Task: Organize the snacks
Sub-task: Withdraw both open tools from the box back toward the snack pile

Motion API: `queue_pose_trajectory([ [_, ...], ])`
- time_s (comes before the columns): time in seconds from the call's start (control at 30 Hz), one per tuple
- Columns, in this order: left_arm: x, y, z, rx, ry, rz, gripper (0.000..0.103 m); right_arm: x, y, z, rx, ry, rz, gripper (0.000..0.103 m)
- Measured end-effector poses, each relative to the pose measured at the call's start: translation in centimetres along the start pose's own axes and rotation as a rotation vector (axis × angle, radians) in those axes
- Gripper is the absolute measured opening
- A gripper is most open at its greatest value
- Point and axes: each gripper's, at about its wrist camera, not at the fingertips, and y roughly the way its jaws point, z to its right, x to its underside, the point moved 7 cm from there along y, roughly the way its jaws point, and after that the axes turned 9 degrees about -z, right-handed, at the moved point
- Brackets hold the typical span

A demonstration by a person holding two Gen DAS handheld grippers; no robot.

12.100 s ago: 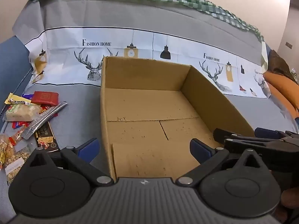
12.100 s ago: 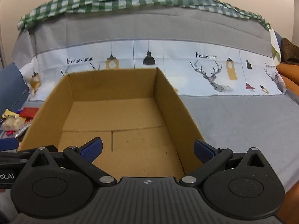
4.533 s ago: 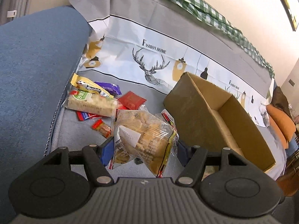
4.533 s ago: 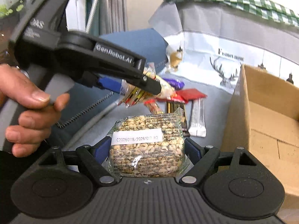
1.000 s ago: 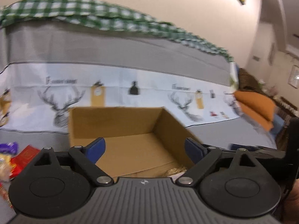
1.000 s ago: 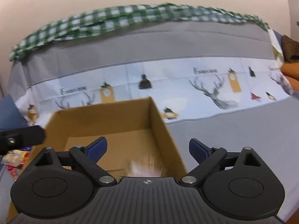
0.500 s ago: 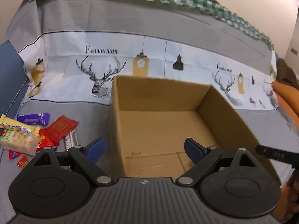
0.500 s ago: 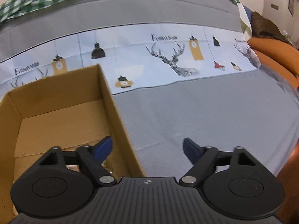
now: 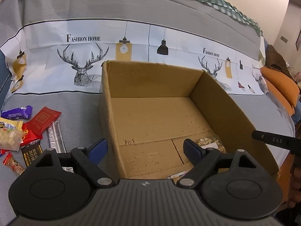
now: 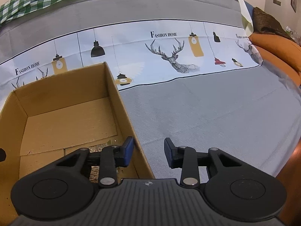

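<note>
An open cardboard box (image 9: 150, 79) stands on the grey sofa cover; it also shows in the right wrist view (image 10: 114, 86). A clear bag of nuts (image 9: 210, 143) lies in its near right corner, partly hidden by my finger. My left gripper (image 9: 144, 148) is open and empty, straddling the box's left wall near the front. My right gripper (image 10: 148, 154) is partly closed and empty, straddling the box's right wall. A pile of snacks lies left of the box: a red packet (image 9: 44, 120), a purple packet (image 9: 17, 113), a silver bar (image 9: 55, 135), a dark bar (image 9: 32, 153).
The right hand-held gripper's black body (image 9: 276, 141) shows at the box's right side. The printed deer cover (image 10: 169, 56) runs behind. An orange cushion (image 9: 280, 86) lies at far right. The sofa seat (image 10: 216, 113) stretches right of the box.
My right gripper's fingers have narrowed over the box's right wall. My left gripper has come slightly closer to the box. Earlier, both held snack bags; both are now empty.
</note>
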Motion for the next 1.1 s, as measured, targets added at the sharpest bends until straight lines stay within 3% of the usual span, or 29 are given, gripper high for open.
queue_pose_trajectory([
  [0.3, -0.8, -3.0, 0.7, 0.023, 0.004, 0.159, 0.090, -0.4, -2.2, -0.8, -0.061, -0.014, 0.105, 0.059],
  [0.73, 1.0, -5.7, 2.7, 0.003, 0.143, 0.294, 0.090, -0.1, -4.2, -3.4, -0.113, -0.031, 0.174, 0.060],
  [0.9, 2.2, -7.2, 2.8, 0.031, 0.153, 0.307, 0.090, 0.3, -5.2, -4.7, -0.150, -0.049, 0.199, 0.060],
  [1.1, 3.1, -9.2, 3.7, 0.144, 0.300, 0.229, 0.090, 0.8, -6.8, -6.6, -0.185, -0.101, 0.242, 0.062],
])
